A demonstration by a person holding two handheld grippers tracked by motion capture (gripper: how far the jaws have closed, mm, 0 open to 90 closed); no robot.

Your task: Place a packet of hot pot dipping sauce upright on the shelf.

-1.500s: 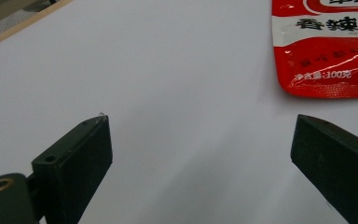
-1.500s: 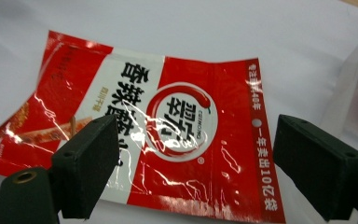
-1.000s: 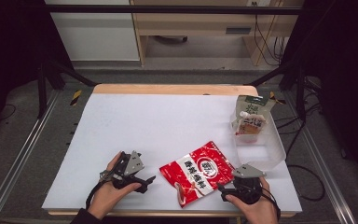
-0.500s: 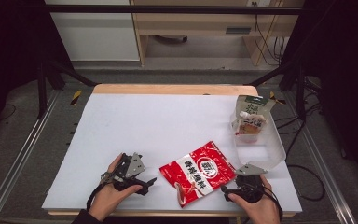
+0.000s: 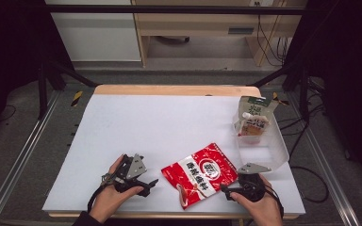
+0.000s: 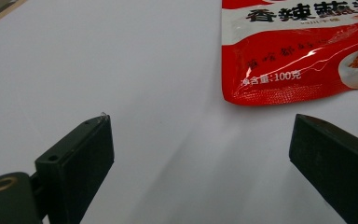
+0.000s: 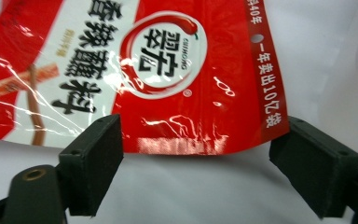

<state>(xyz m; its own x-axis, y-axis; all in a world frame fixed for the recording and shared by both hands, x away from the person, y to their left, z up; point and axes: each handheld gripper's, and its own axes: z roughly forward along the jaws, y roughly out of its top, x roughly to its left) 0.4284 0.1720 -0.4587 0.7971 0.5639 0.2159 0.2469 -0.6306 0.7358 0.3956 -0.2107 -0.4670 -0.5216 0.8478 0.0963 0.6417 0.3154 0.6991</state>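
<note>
Our flat red and white foil sauce pouch (image 5: 201, 173) lies on the white bench (image 5: 169, 122) near its near edge, right of centre, between our two hands. Compared with a second ago it has not shifted, but our right gripper (image 5: 227, 190) has crept up to its near right corner and its jaws have just been closing a little. In the right gripper view the sealed end of the pouch (image 7: 182, 93) sits just ahead of the jaws and between their lines, and the pads do not press on it yet, so we judge the grasp as lined up but not made. Our left gripper (image 5: 147, 184) rests on the bench just left of the pouch, jaws wide apart with only bare bench between them; in its own view the pouch corner (image 6: 303, 60) lies just beyond the jaw tips.

The pouch carries a round logo with a red chilli, the characters 翠宏 and the word CUIHONG beneath. Large black characters read 香辣蘸料, the side strip reads 一年卖出10亿袋, and the left gripper view shows 净含量:100克.

Farther out, at the right edge of the bench, a clear plastic tub (image 5: 266, 151) holds an upright white and green pouch (image 5: 253, 121) at its far end; its writing is too small for us to read.
</note>
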